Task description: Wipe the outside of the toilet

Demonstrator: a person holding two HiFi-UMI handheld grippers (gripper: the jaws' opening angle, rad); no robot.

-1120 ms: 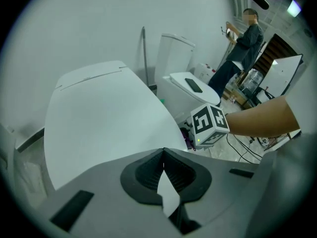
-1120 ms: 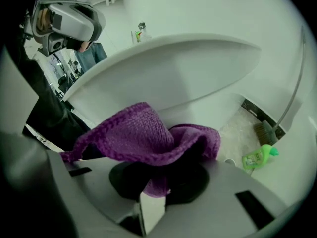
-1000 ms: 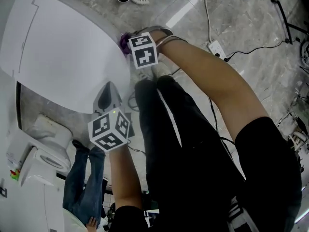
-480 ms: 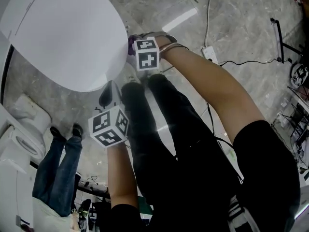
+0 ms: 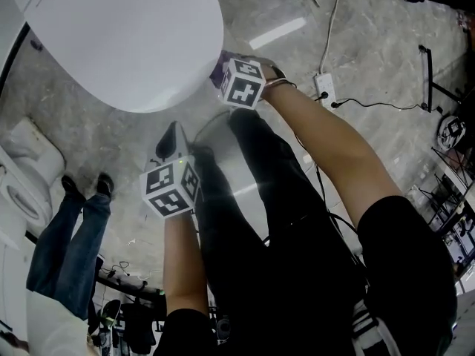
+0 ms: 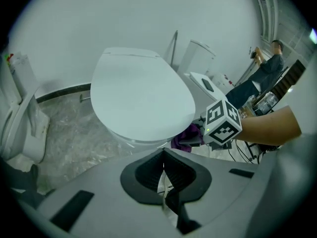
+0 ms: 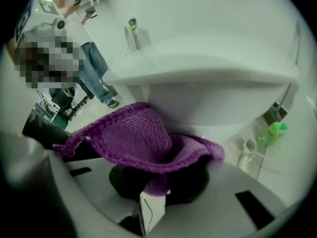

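Observation:
The white toilet (image 5: 111, 35) has its lid down and fills the upper left of the head view. A purple knitted cloth (image 7: 133, 138) is held in my right gripper (image 7: 156, 182), which is shut on it. The cloth (image 5: 219, 71) touches the bowl's side just under the rim, beside the right gripper's marker cube (image 5: 243, 81). In the right gripper view the bowl (image 7: 218, 98) rises right behind the cloth. My left gripper (image 5: 169, 138) hangs shut and empty in front of the toilet, a short way off. The left gripper view shows the lid (image 6: 143, 103) ahead of it.
Another toilet (image 5: 22, 176) stands at the left edge. A person in jeans (image 5: 67, 236) is nearby. A power strip (image 5: 324, 87) and cables lie on the marble floor to the right. A green bottle (image 7: 270, 133) and a hose sit by the toilet's base.
The view has swung, so the toilet sits higher and further right in the frame. My right gripper and the cloth have slid along the bowl's edge. The left gripper has barely moved.

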